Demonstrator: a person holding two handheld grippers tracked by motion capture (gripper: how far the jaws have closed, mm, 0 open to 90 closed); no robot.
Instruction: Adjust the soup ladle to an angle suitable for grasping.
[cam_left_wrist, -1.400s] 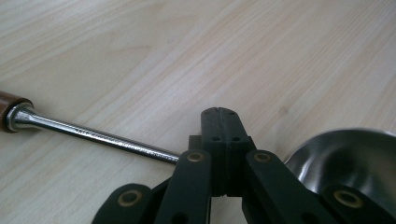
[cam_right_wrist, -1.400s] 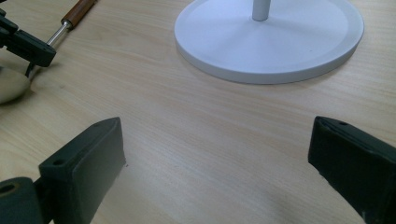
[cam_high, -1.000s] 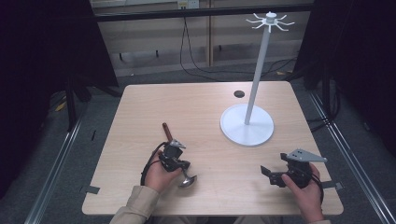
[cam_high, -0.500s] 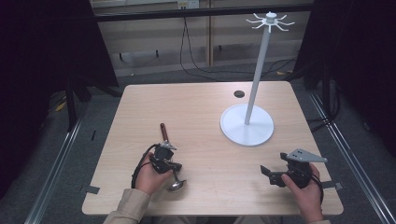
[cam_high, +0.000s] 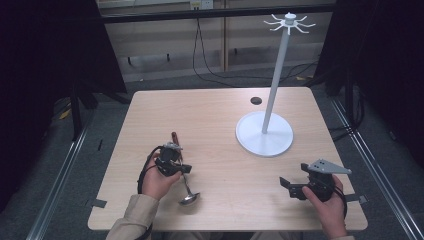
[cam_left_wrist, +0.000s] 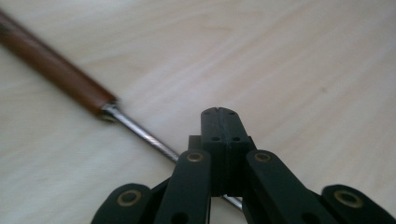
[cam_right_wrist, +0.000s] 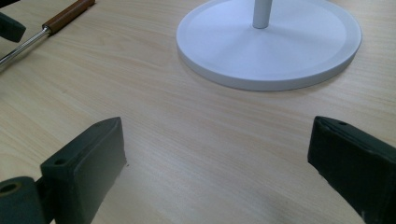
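Currently the left gripper (cam_high: 176, 166) has its jaws pinched fully together; in the left gripper view the two black pads (cam_left_wrist: 219, 122) meet with no gap, and the thin steel shaft passes under them, so whether it is clamped cannot be told from that view. The high view suggests the left gripper holds the shaft mid-length. The thing in hand is a metal ladle with a reddish-brown wooden handle (cam_high: 184, 177): its handle end pokes out beyond the gripper toward the far side of the table, its bowl lies nearer the person, close to the front edge. Long axis runs roughly near-to-far, slightly slanted.

The right gripper (cam_high: 291, 186) stands with jaws spread wide, nothing between them, resting near the front right of the light wooden table (cam_high: 215, 115).

Farther out: a white stand with a round flat base and a tall pole topped by radial hooks (cam_high: 265, 134), far right of the ladle, well apart from it. Judgement: the ladle would need carrying rightward and upward to the hooks; the left hand already has it, the right gripper is nearer the stand.
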